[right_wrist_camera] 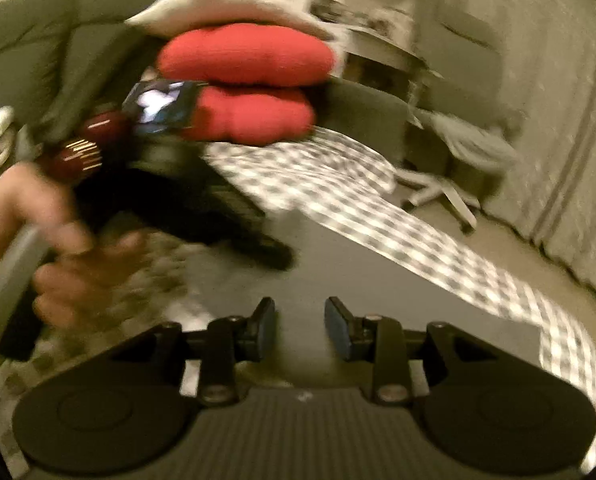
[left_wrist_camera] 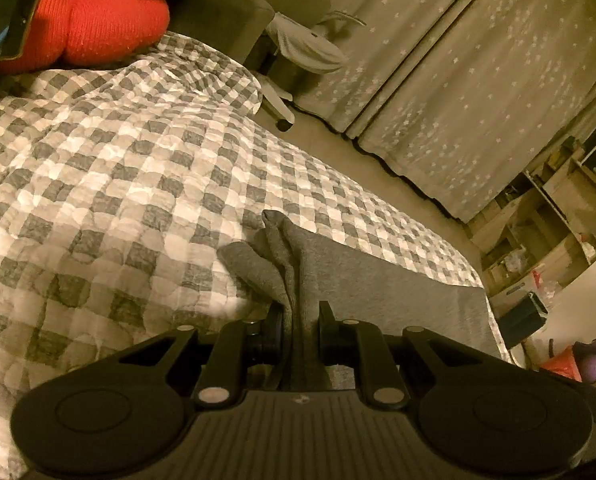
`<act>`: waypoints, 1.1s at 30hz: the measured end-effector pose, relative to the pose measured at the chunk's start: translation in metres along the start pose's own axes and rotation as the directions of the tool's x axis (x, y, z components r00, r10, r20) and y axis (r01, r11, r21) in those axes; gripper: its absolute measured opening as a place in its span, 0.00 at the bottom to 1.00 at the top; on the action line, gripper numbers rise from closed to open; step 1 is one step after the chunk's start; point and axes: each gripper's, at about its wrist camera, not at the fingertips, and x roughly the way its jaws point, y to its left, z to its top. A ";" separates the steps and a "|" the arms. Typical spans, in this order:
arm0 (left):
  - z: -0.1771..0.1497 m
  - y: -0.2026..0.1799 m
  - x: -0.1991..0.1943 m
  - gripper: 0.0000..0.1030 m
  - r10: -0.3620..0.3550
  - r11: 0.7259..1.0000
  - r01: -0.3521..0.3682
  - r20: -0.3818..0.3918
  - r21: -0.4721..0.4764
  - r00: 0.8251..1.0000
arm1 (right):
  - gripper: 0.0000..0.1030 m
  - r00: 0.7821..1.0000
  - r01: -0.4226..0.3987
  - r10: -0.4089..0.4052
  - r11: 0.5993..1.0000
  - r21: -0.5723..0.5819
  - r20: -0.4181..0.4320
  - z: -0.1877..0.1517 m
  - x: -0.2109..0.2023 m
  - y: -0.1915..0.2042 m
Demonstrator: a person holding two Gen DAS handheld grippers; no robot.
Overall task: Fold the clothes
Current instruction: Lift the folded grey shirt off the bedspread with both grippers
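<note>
The left gripper [left_wrist_camera: 301, 320] has its fingers clamped on a bunched fold of the grey knit garment [left_wrist_camera: 397, 280], which stretches toward three o'clock across the checked quilted bed [left_wrist_camera: 118, 168]. The right gripper [right_wrist_camera: 299, 328], fingers apart and empty, hovers above the same cloth's flat panel, its far edge at twelve o'clock.

Hand [right_wrist_camera: 38, 240] — motion-blurred, edge-cropped

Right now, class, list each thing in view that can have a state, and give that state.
Left hand-held gripper: shut on the grey garment.
Right hand-held gripper: open, nothing between its pads.
Grey garment: bunched at the grip, otherwise flat on the bed.
Phone: screen lit.
</note>
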 end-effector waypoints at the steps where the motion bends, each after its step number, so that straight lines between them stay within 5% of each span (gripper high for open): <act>1: -0.001 -0.001 0.000 0.14 0.007 1.000 -0.007 0.002 0.009 1.000 | 0.28 1.000 -0.005 0.005 0.999 0.037 -0.010 -0.001 0.003 -0.008; 11: -0.005 -0.007 0.000 0.14 0.041 0.998 -0.042 0.015 0.054 0.999 | 0.28 0.997 -0.066 0.076 0.962 0.265 -0.030 -0.011 0.014 -0.063; 18: -0.007 -0.010 -0.001 0.14 0.058 0.996 -0.059 0.024 0.072 0.998 | 0.29 0.999 -0.003 0.019 0.940 0.340 -0.044 -0.025 0.012 -0.101; 21: -0.008 -0.013 -0.001 0.14 0.072 0.994 -0.074 0.028 0.086 0.997 | 0.36 0.998 0.038 -0.017 0.927 0.373 -0.059 -0.034 0.010 -0.120; 28: -0.007 -0.015 -0.001 0.14 0.078 0.993 -0.080 0.026 0.085 0.997 | 0.20 0.995 0.090 -0.061 0.893 0.441 -0.079 -0.047 0.004 -0.158; 33: -0.007 -0.015 0.000 0.14 0.085 0.992 -0.087 0.025 0.091 0.996 | 0.25 0.993 0.116 -0.083 0.867 0.485 -0.089 -0.049 -0.013 -0.168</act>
